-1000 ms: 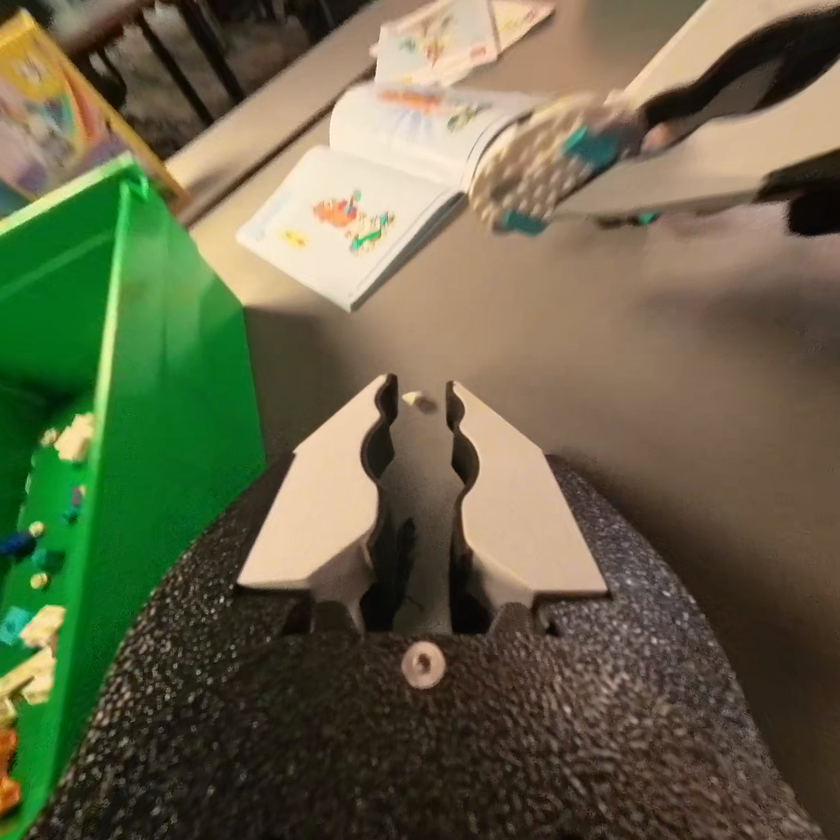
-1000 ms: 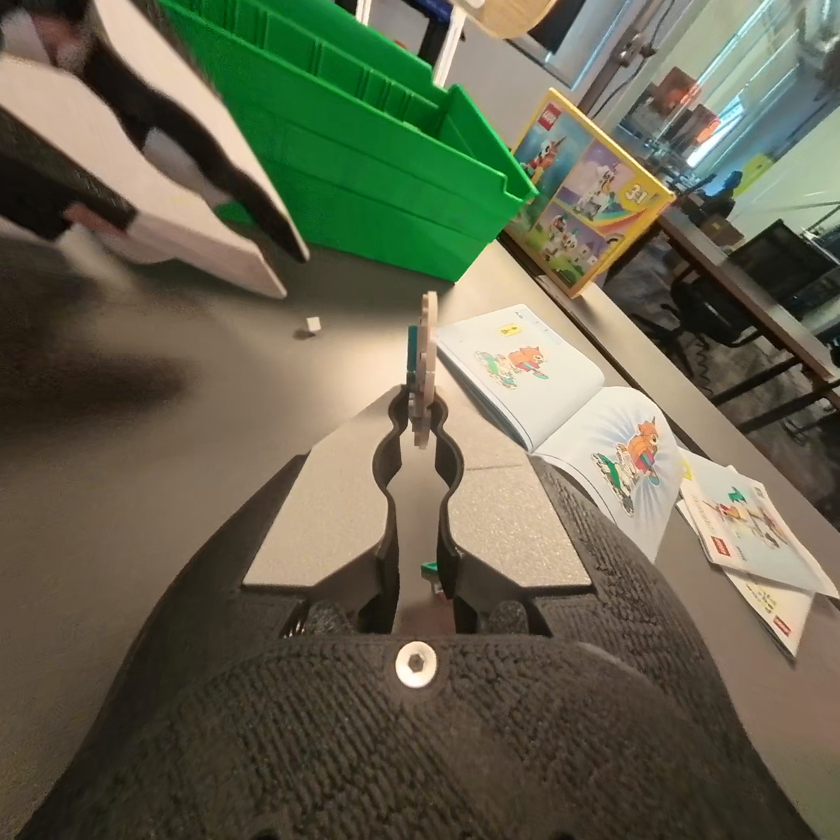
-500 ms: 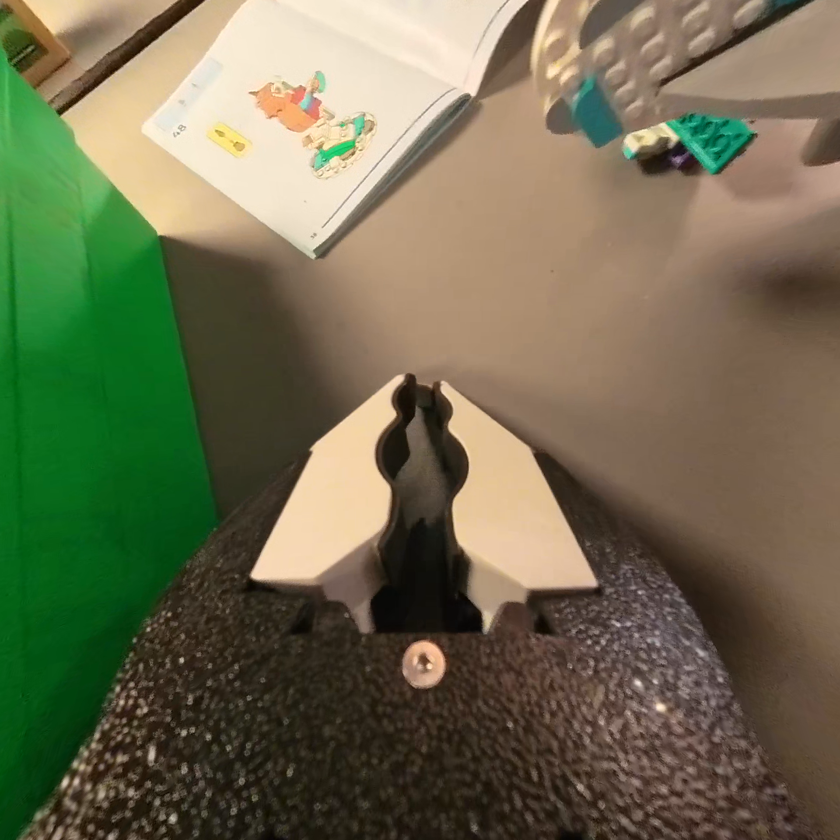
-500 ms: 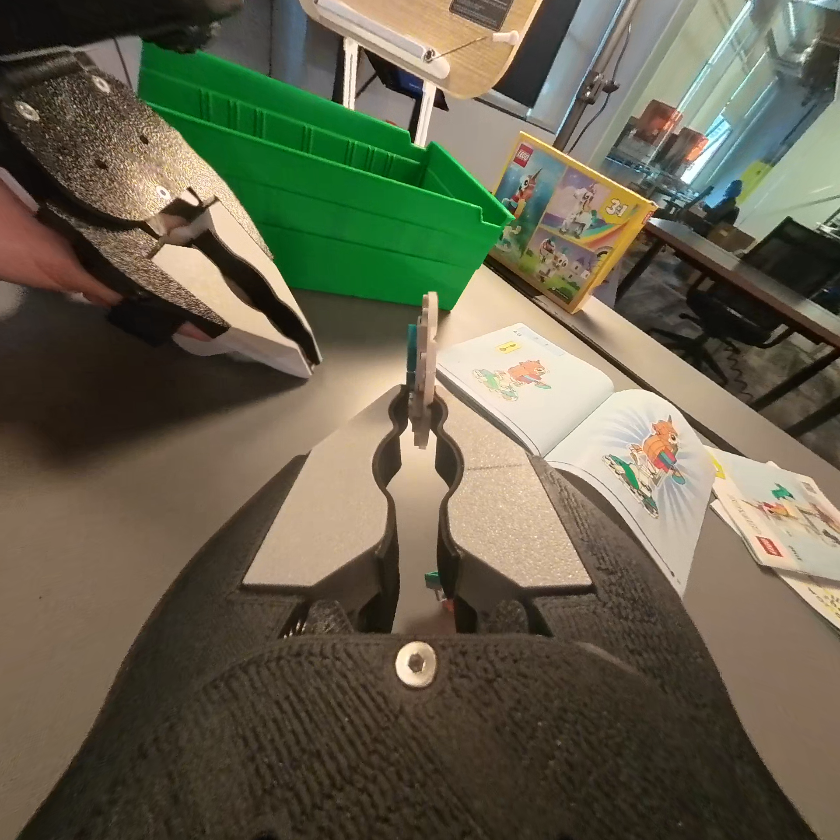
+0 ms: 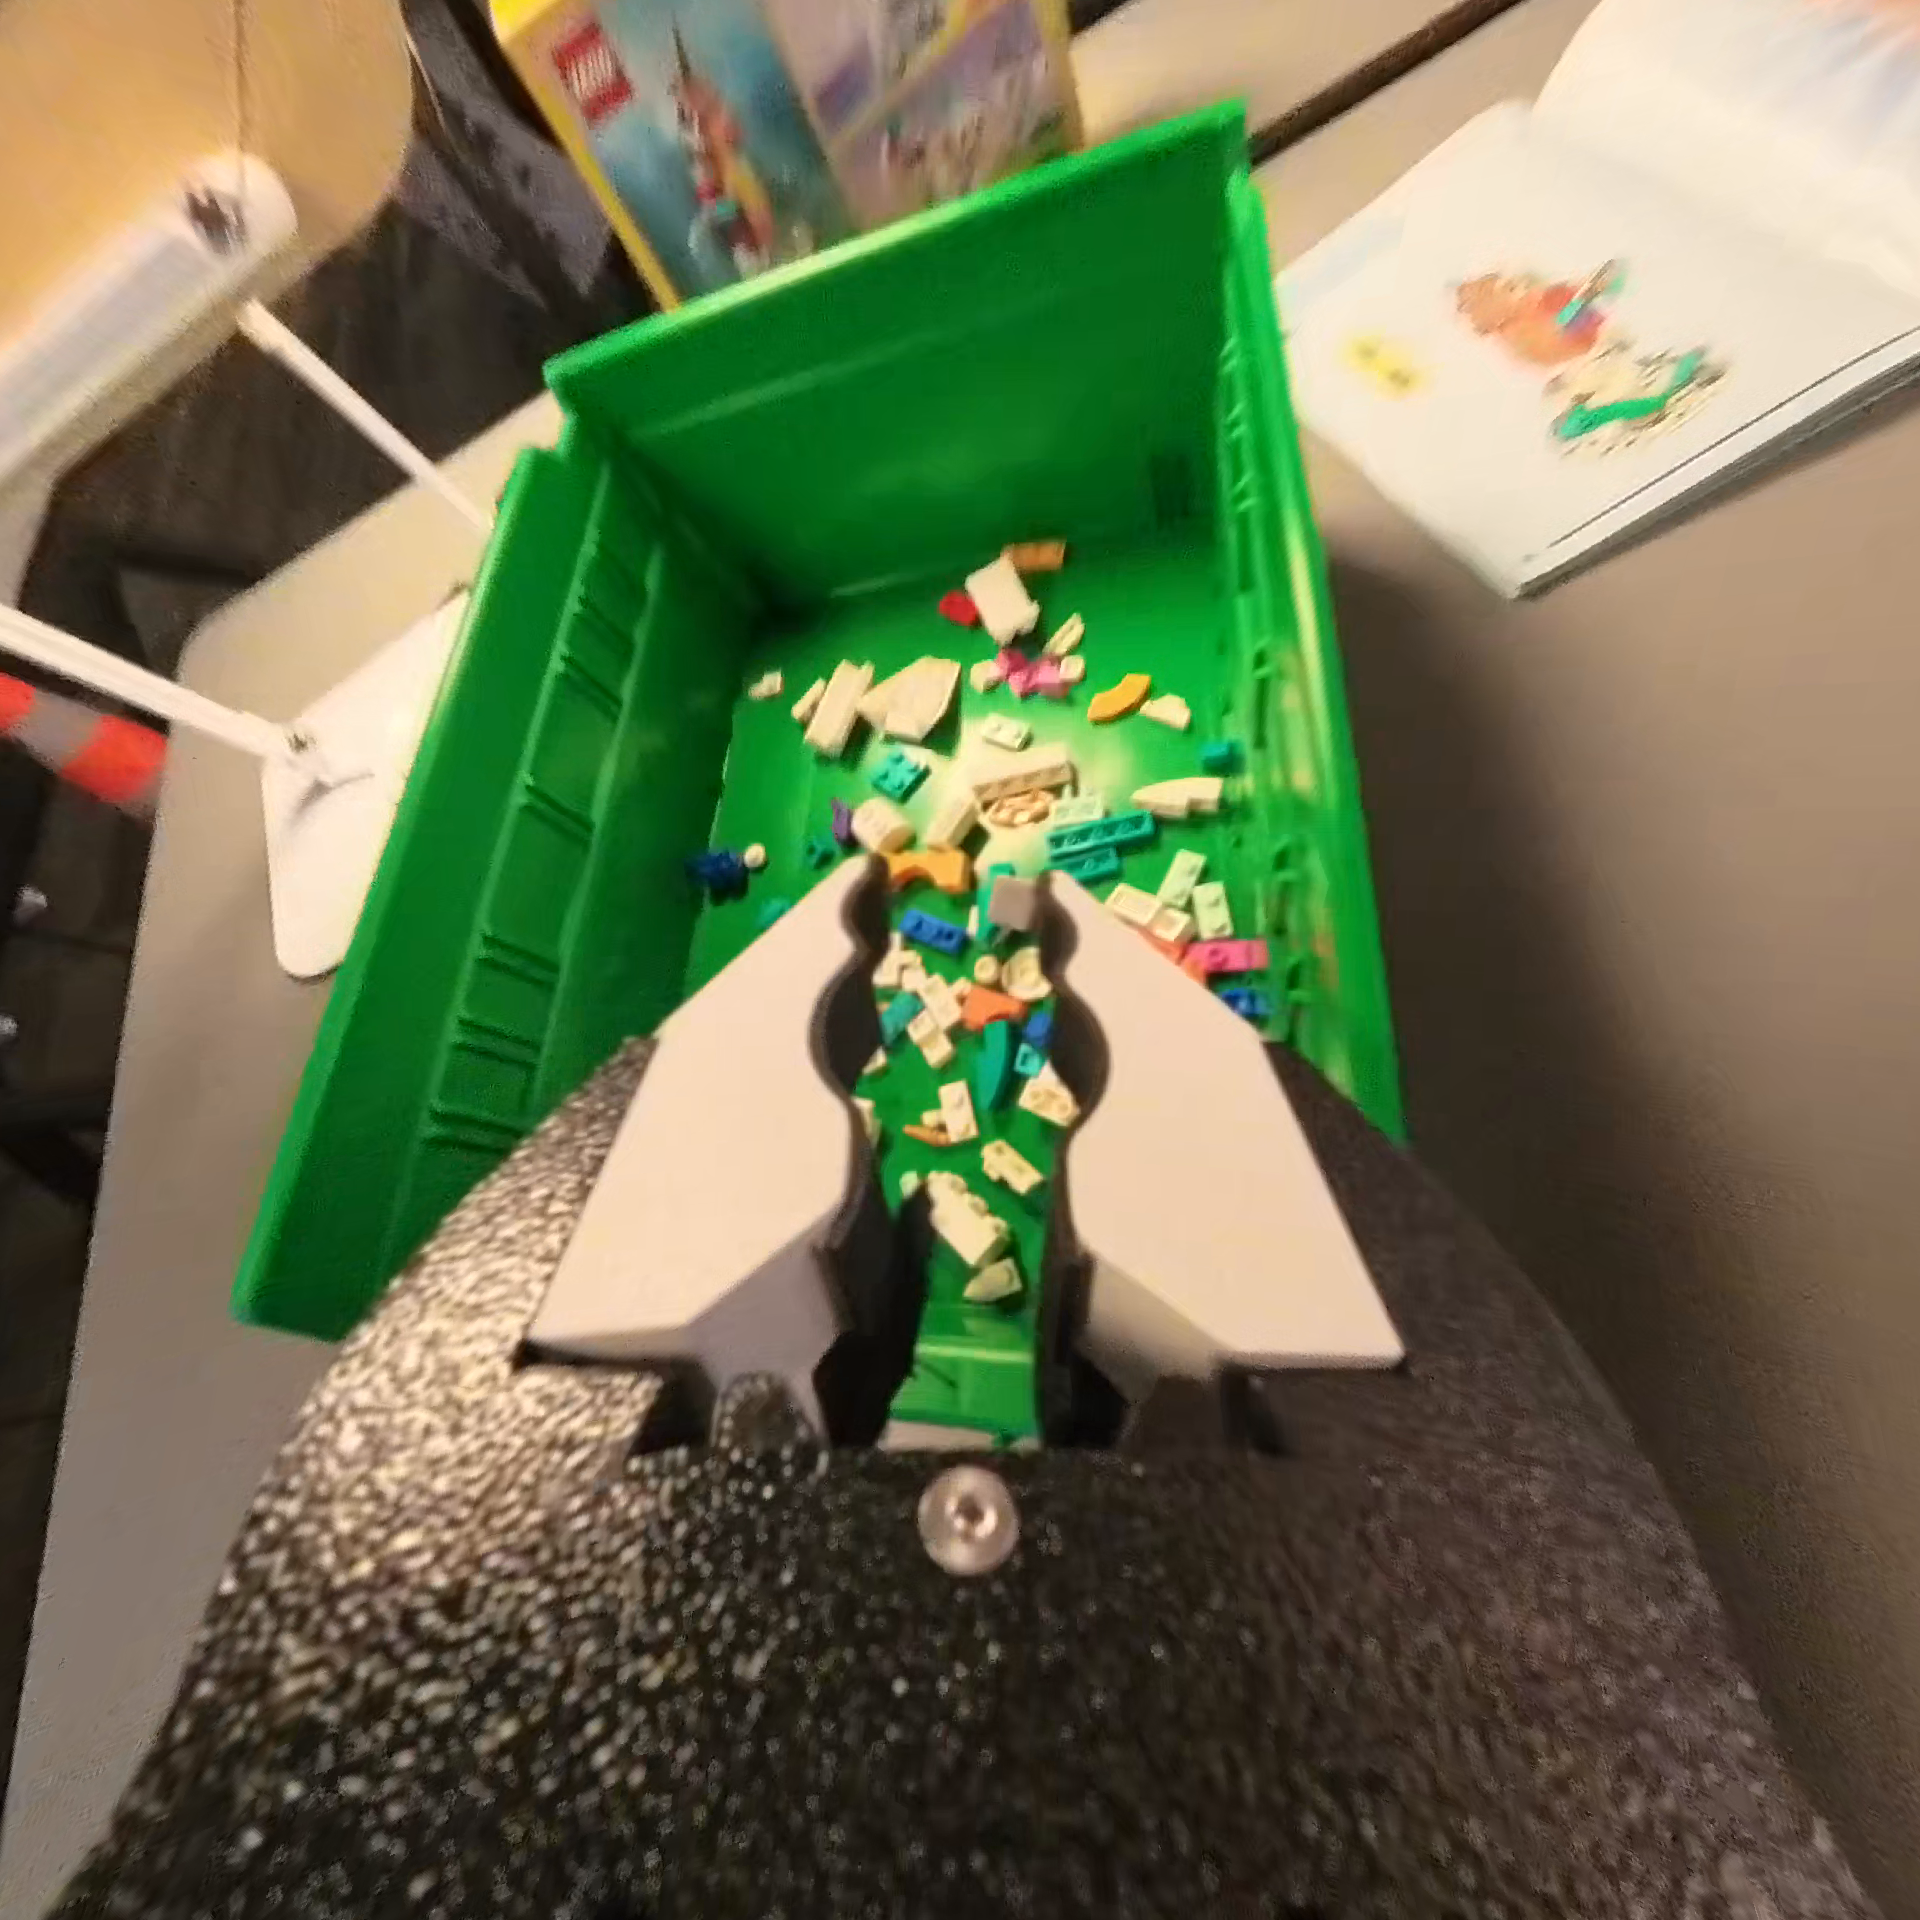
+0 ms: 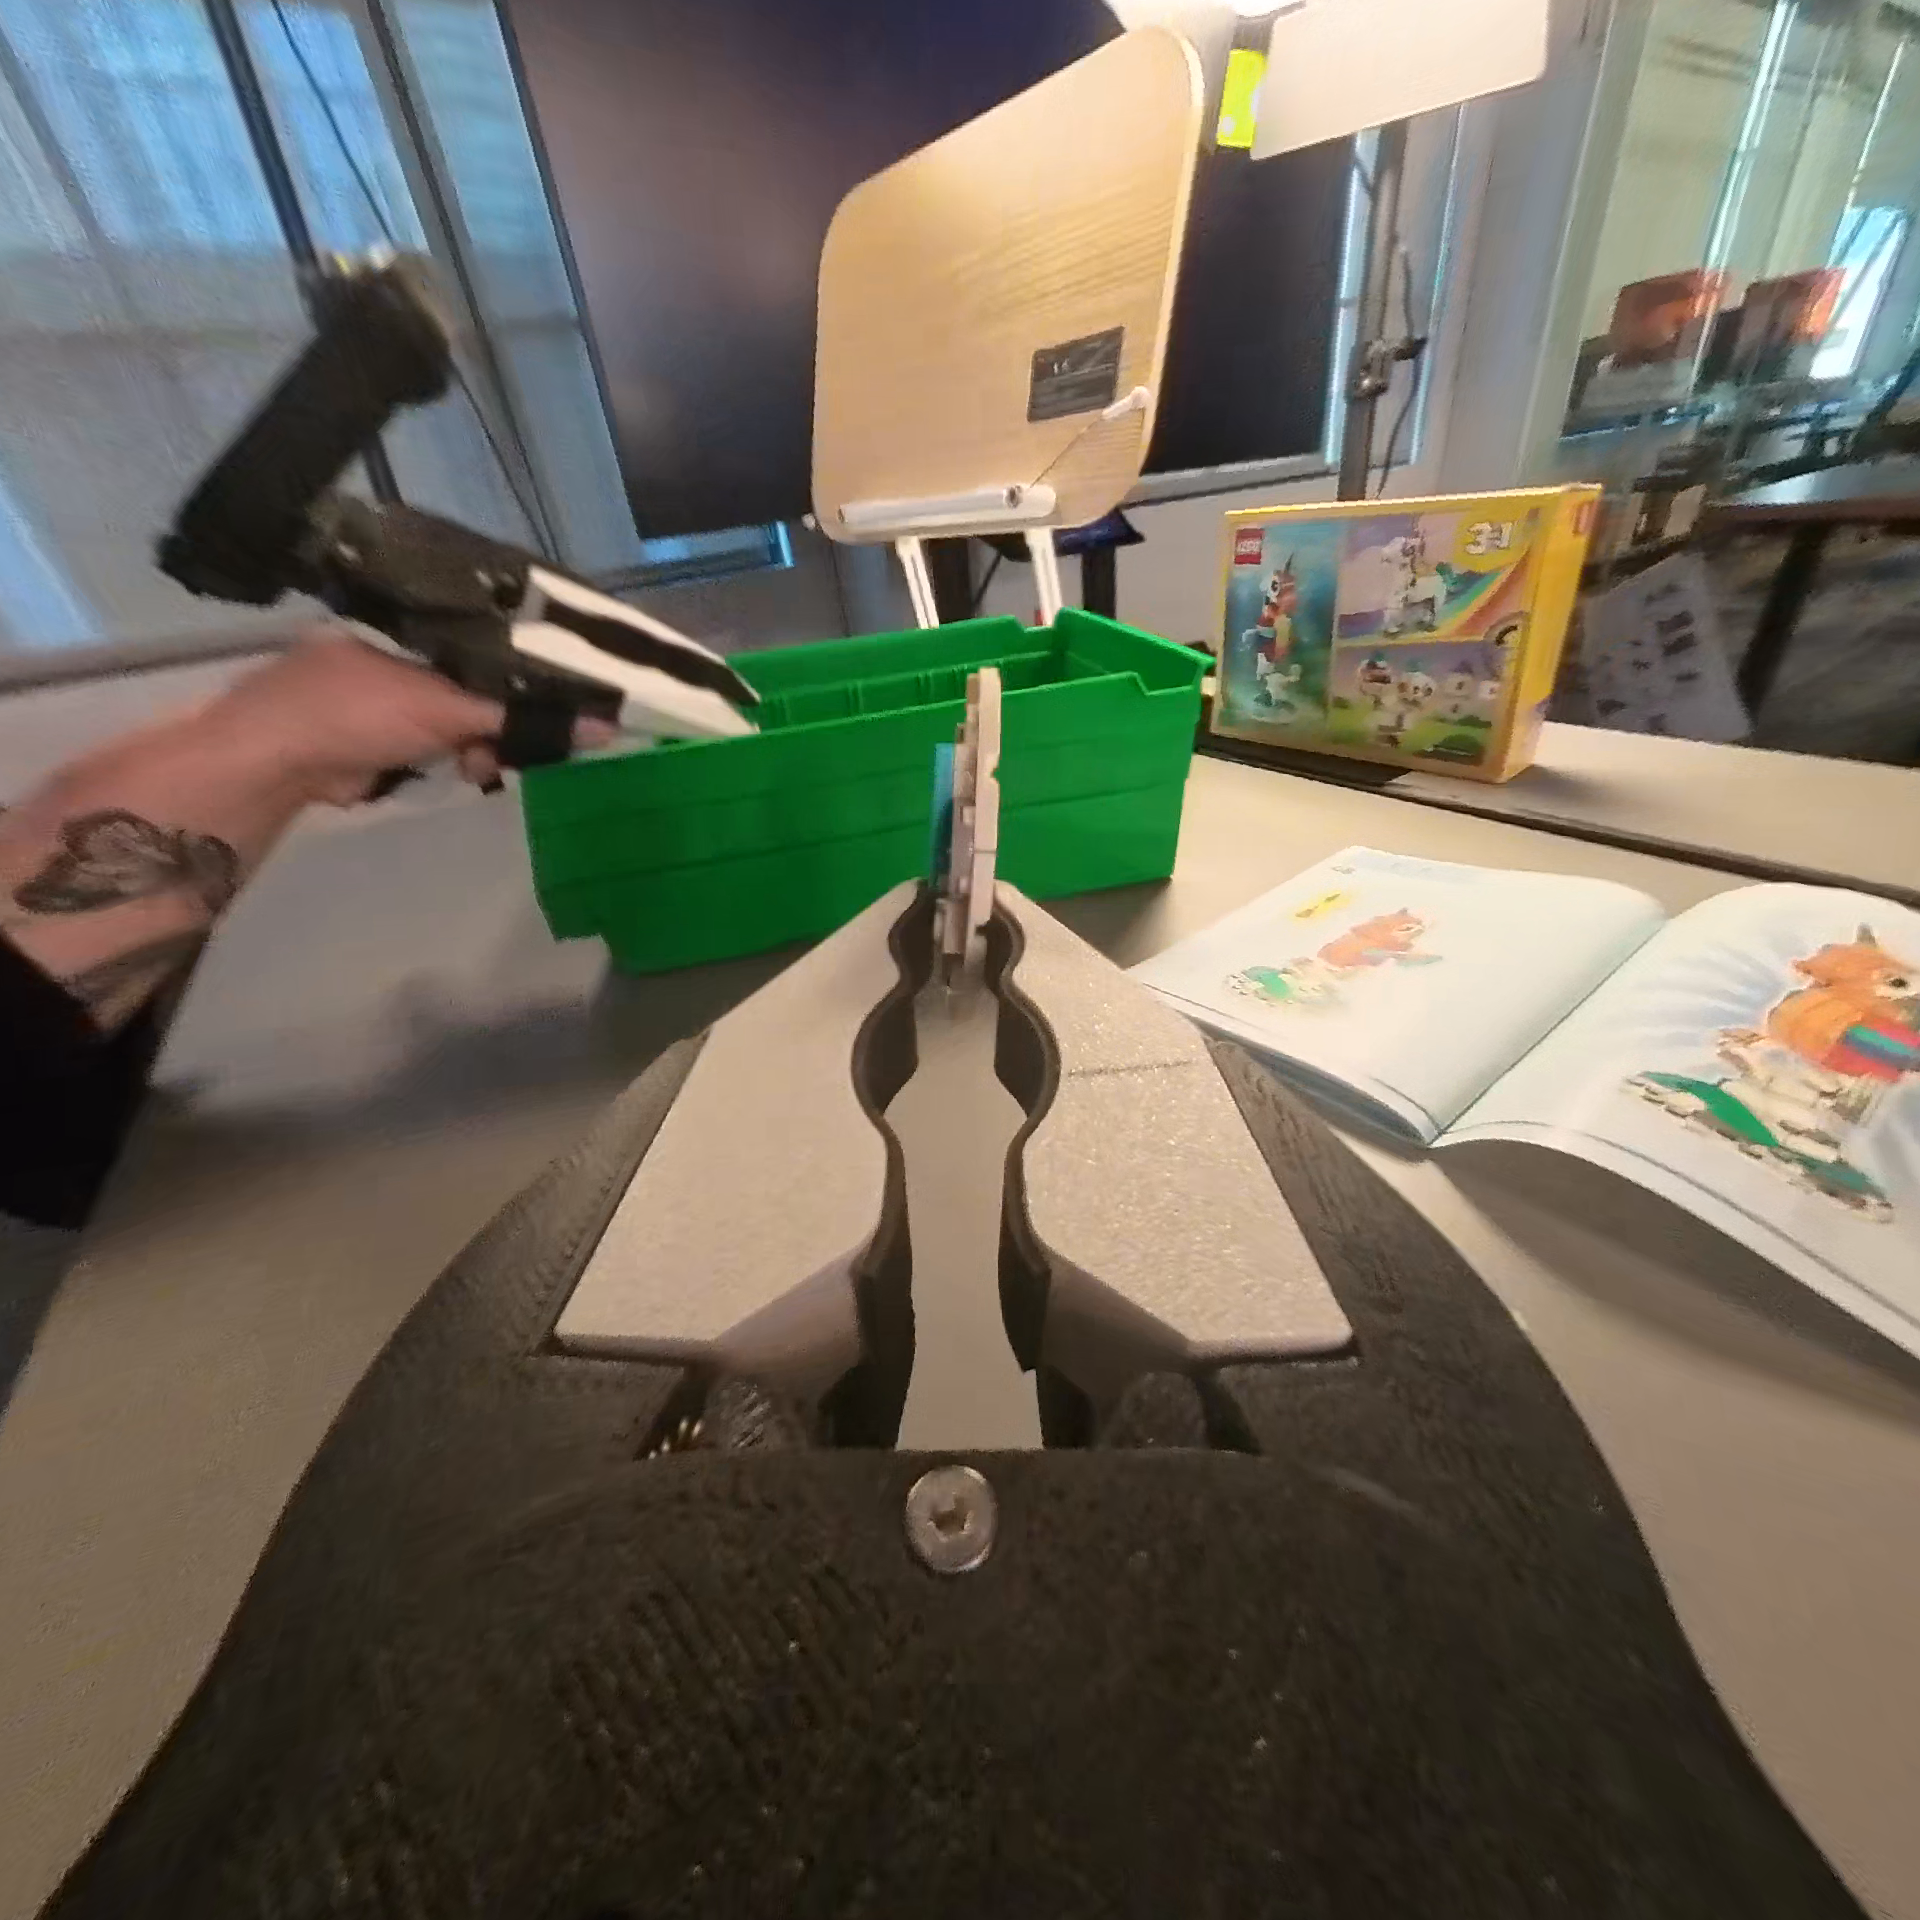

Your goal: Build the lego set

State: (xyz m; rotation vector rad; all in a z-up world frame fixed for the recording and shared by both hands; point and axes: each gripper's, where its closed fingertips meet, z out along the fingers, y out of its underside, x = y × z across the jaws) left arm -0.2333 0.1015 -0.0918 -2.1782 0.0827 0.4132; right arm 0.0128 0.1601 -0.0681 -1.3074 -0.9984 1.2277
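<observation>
The right hand-held gripper (image 6: 961, 920) is clamped on a thin off-white studded brick plate (image 6: 982, 790) that stands on edge between its fingertips, a small teal piece on the plate's left face; the plate's lower end is hidden between the fingers. Beside it on the grey counter (image 6: 436, 1164) lies an open instruction booklet (image 6: 1507, 1018) with pale blue pages, cut off at the right edge. The left hand-held gripper (image 5: 961, 904) hangs over the open green plastic bin (image 5: 582, 831) with its fingers apart; a small grey square piece (image 5: 1013, 902) sits against the inner side of its right fingertip, though blur makes it impossible to say whether it is gripped or merely lying among the loose coloured bricks (image 5: 997, 790) below. The gripper's body hides the near end of the bin. Beyond the bin stands a yellow toy-set box (image 6: 1392, 634), blurred and cropped in the left wrist view, and a light wooden board on a white stand (image 6: 997, 281).
</observation>
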